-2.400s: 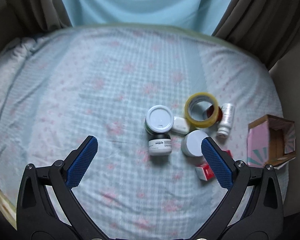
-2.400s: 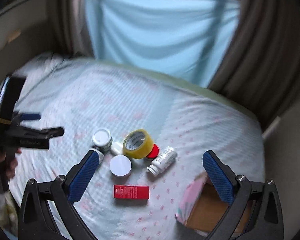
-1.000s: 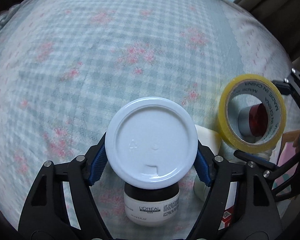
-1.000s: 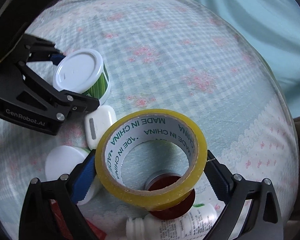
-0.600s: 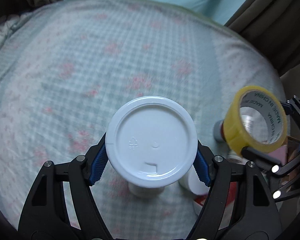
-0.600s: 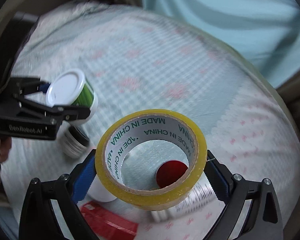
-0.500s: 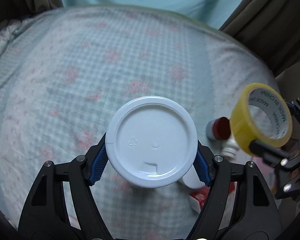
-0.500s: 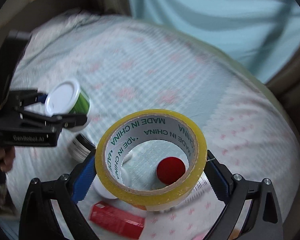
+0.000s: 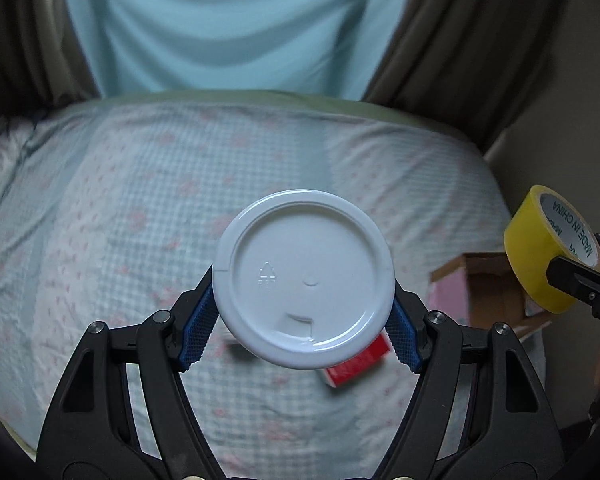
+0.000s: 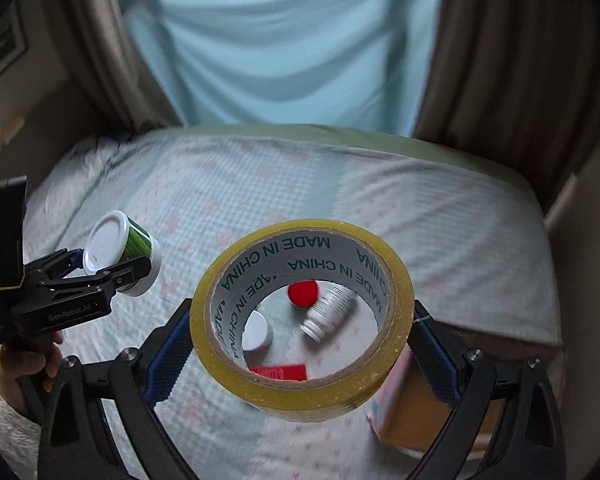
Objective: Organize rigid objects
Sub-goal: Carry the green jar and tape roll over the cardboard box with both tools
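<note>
My left gripper [image 9: 303,320] is shut on a white-lidded jar [image 9: 303,295] with a green label and holds it high above the bed. The jar also shows in the right wrist view [image 10: 120,251]. My right gripper [image 10: 300,340] is shut on a yellow tape roll [image 10: 236,364], raised above the bed; the roll also shows in the left wrist view [image 9: 534,276]. On the checked bedsheet [image 10: 260,184] lie a red cap [image 10: 303,294], a white bottle [image 10: 329,311], a white-lidded jar [image 10: 257,332] and a red box [image 10: 278,372].
An open pink cardboard box [image 9: 476,292] stands at the bed's right edge, below the tape roll; it also shows in the right wrist view [image 10: 416,412]. Brown curtains [image 10: 512,60] and a blue curtain [image 10: 284,40] hang behind the bed. The red box shows under the jar [image 9: 356,366].
Both grippers closed on their objects and lifted them off the bed. The tape roll has moved right, over the pink box. The views now sit higher and tilted up.
</note>
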A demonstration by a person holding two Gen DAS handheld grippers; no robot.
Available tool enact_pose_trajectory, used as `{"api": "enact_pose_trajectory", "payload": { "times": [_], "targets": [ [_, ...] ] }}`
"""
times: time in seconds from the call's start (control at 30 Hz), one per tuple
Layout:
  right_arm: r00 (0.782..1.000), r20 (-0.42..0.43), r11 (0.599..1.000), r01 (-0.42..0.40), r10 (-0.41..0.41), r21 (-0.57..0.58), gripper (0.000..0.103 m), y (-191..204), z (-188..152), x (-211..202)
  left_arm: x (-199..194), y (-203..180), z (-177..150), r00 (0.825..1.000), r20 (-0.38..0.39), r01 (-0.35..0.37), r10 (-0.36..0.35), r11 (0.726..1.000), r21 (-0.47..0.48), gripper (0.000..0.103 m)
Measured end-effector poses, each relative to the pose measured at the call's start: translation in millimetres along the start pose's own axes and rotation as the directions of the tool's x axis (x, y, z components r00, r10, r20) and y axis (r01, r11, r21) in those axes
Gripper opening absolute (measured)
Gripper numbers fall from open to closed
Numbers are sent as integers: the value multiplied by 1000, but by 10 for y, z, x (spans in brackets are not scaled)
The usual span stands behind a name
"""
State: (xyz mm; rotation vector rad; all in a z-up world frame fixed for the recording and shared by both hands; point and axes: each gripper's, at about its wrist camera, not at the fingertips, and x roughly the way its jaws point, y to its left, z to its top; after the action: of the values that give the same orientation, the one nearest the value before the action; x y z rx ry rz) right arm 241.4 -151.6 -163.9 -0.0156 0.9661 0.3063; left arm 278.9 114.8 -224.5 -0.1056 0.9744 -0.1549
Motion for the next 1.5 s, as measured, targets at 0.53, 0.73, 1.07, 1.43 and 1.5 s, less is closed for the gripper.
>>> {"api": "enact_pose_trajectory", "payload": {
  "times": [0.53, 0.73, 1.07, 1.43, 1.5],
  "targets": [
    [999, -37, 1000, 18, -19, -14, 98, -1498, -535, -785, -179, -2173, -240, 990, -67, 131, -128, 990, 54, 70],
    [995, -96, 999, -18, 14, -37, 98, -2122, -764, -695, 110, -2903, -299, 982, -131, 141, -133, 989, 51, 71],
    [983, -180, 999, -31, 35, 25, 98, -2960, -1097, 36, 1020, -3510, -454, 963, -267, 78, -41, 989, 127, 70],
    [973, -228, 968, -28, -30, -249, 98, -2921, -1502, 839, 2257, -3611, -642, 902, -429, 31, 43, 986, 164, 70],
    [972, -235, 963, -38, -27, -266, 98, -2928, -1496, 922, 2389, -3654, -664, 894, -443, 28, 61, 981, 191, 70]
  ]
}}
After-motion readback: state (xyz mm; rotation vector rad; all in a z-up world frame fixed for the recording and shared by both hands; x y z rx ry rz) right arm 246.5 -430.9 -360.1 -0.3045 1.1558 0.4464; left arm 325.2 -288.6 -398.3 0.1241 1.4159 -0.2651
